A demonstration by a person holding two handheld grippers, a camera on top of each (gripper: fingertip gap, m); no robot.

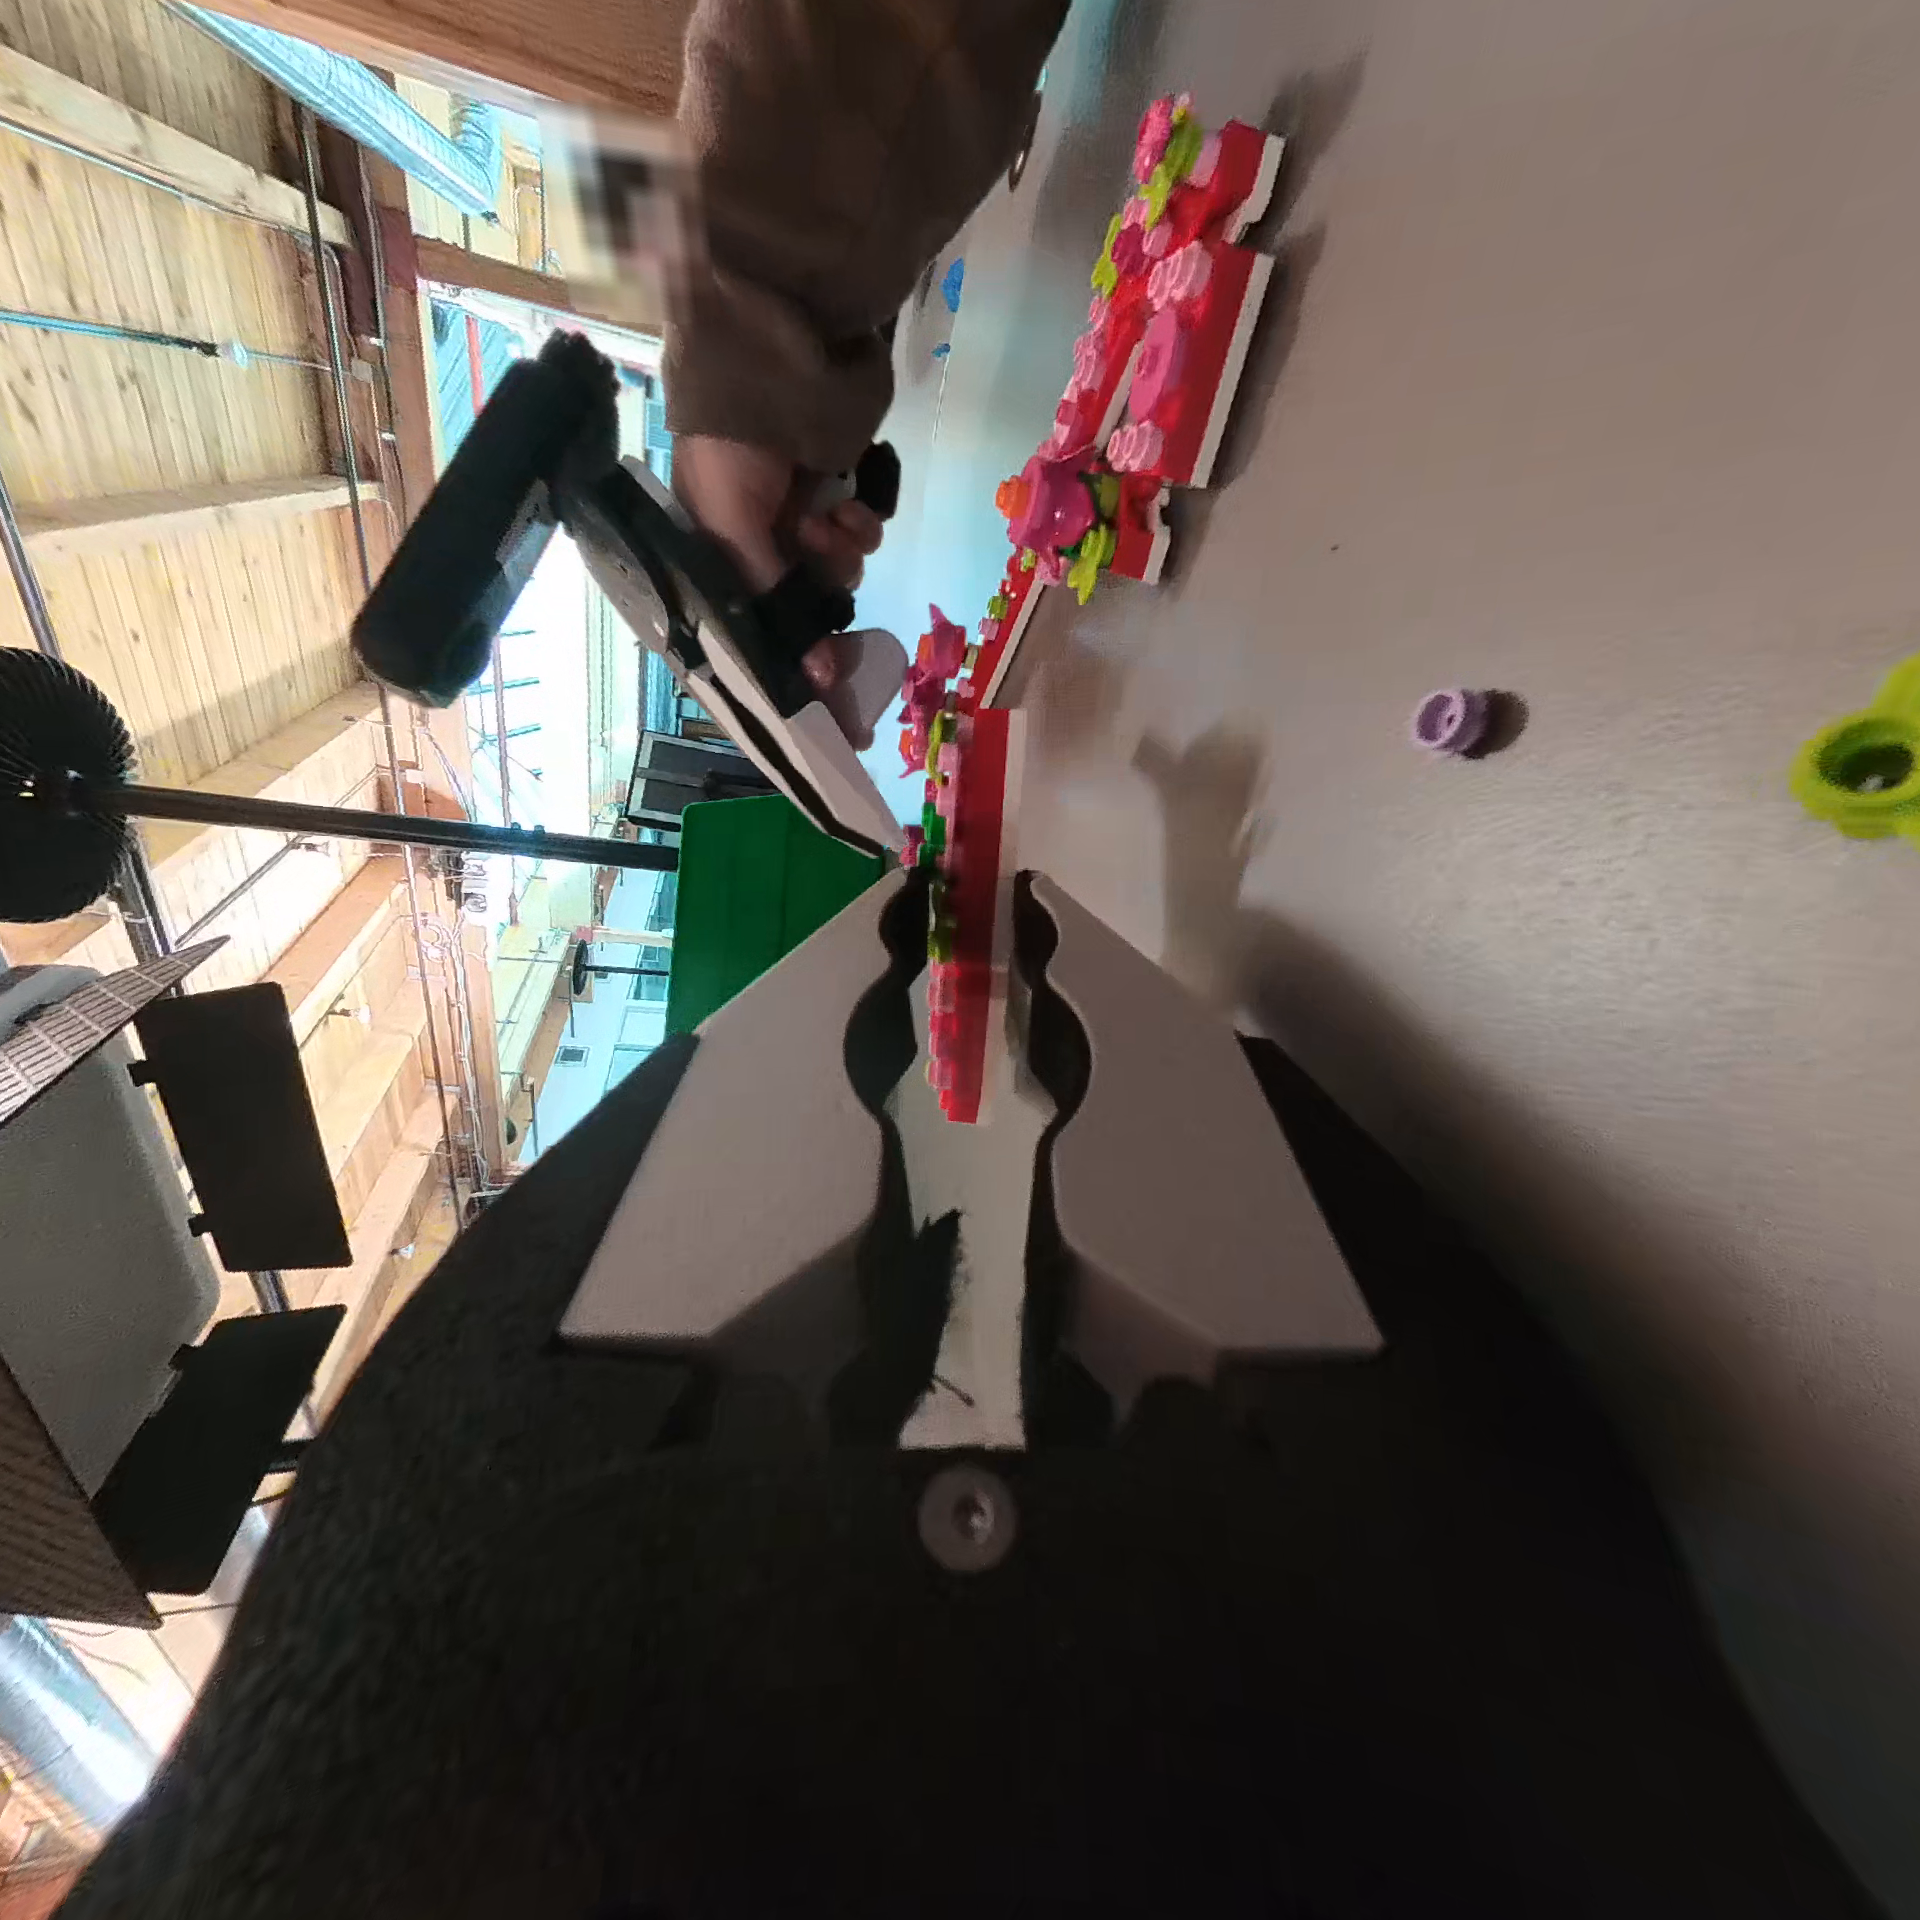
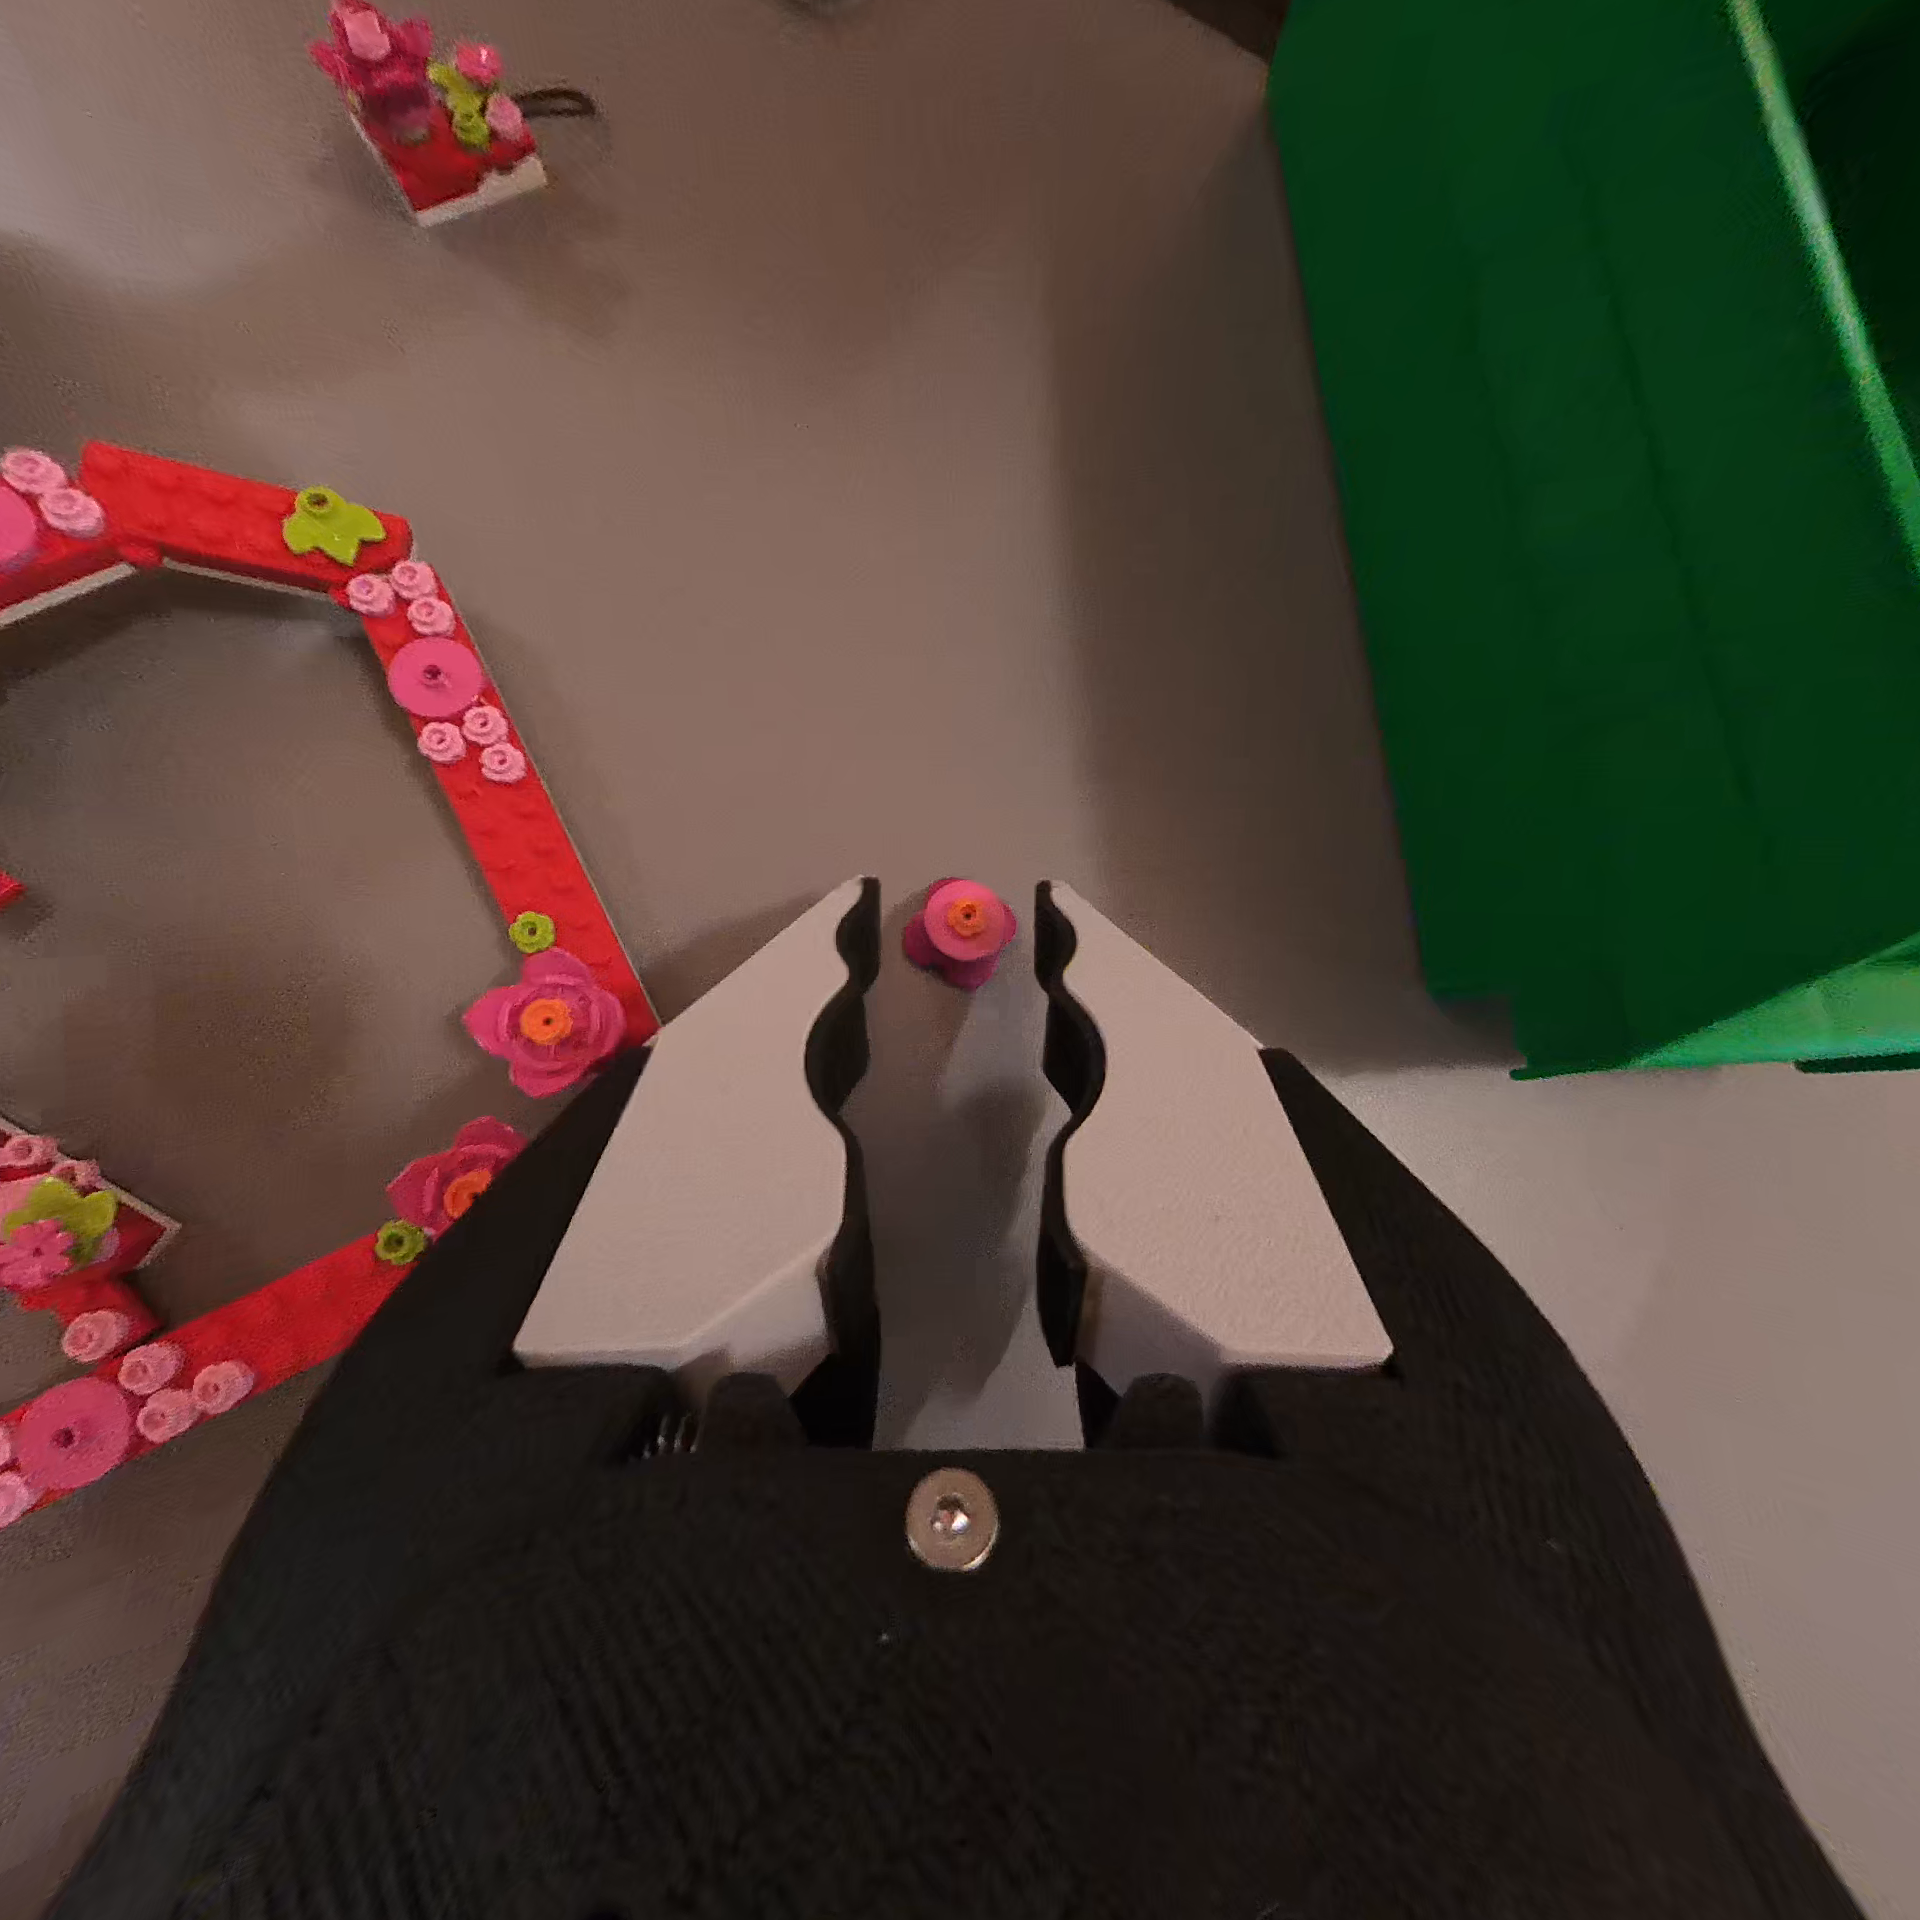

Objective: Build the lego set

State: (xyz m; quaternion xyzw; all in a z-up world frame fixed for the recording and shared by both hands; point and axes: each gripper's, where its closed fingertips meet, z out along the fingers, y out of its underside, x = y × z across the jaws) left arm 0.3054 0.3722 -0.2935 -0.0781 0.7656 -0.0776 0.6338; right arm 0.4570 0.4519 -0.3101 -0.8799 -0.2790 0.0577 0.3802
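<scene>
Clamping the studded red frame (image 1: 977, 935) edgewise in my left gripper (image 1: 966, 883) — my right gripper (image 2: 956, 904) is straddling, parted, a small magenta flower (image 2: 958, 932).

My right gripper (image 2: 958, 914) has its jaws parted around a small magenta flower piece (image 2: 958, 932), with a sliver of bare tabletop (image 2: 883, 520) on either side of it. Ahead the tabletop is free, right up to a small red flowered block (image 2: 447, 135) at the far left. A green bin (image 2: 1579, 520) walls off the right side, near my right finger. On the left the red flowered frame (image 2: 488, 748) runs close beside my left finger. My left gripper (image 1: 961, 894) clamps a red plate (image 1: 977, 914), hemmed in by my right gripper's tip; beyond lie a lilac stud (image 1: 1455, 720) and a lime piece (image 1: 1860, 764), well apart.
</scene>
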